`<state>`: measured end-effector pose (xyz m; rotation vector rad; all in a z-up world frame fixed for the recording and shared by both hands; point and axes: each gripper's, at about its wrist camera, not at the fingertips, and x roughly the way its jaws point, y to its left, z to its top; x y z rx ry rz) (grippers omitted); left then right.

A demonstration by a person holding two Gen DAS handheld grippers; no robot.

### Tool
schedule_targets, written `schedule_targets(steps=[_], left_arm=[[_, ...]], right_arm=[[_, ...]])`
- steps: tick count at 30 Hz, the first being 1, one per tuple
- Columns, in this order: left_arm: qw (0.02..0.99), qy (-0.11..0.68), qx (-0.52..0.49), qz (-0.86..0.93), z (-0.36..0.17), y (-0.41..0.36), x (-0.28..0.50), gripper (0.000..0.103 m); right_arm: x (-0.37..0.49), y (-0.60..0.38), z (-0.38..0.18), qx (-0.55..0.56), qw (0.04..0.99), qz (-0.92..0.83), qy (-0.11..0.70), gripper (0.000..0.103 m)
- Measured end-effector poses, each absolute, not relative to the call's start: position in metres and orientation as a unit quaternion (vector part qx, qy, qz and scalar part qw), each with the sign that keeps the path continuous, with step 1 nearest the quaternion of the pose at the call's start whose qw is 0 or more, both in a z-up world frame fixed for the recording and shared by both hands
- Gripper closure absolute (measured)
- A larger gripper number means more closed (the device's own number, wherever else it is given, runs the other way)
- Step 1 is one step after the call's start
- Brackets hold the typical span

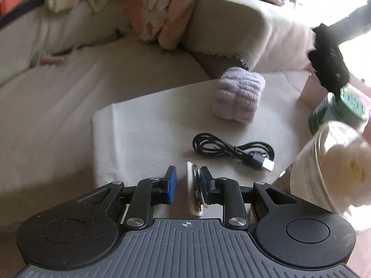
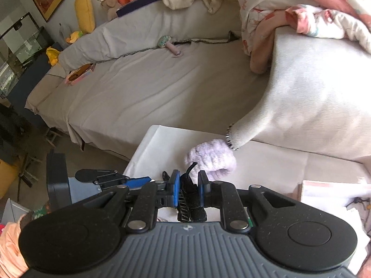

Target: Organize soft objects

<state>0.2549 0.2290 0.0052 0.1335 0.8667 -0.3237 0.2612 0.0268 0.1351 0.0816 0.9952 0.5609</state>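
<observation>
Both grippers over a white table by the sofa.
Left gripper (image 1: pixel 186 184) is narrow around a flat white piece (image 1: pixel 194 191); right gripper (image 2: pixel 188 188) clamps a black item (image 2: pixel 191 205). The lilac plush (image 1: pixel 238 96) sits mid-frame, beyond the cable (image 1: pixel 234 150).

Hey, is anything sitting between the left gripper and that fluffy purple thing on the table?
Yes. A coiled black USB cable lies on the white table between the left gripper and the purple plush. A thin white-and-black piece also sits between the gripper's open fingers.
</observation>
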Motion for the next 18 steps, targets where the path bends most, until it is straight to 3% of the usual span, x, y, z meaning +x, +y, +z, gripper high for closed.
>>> schedule_targets(steps=[18], left_arm=[[0.914, 0.372, 0.042, -0.154, -0.001, 0.237, 0.223, 0.080]], right_arm=[[0.258, 0.060, 0.126, 0.014, 0.832, 0.265, 0.487, 0.087]])
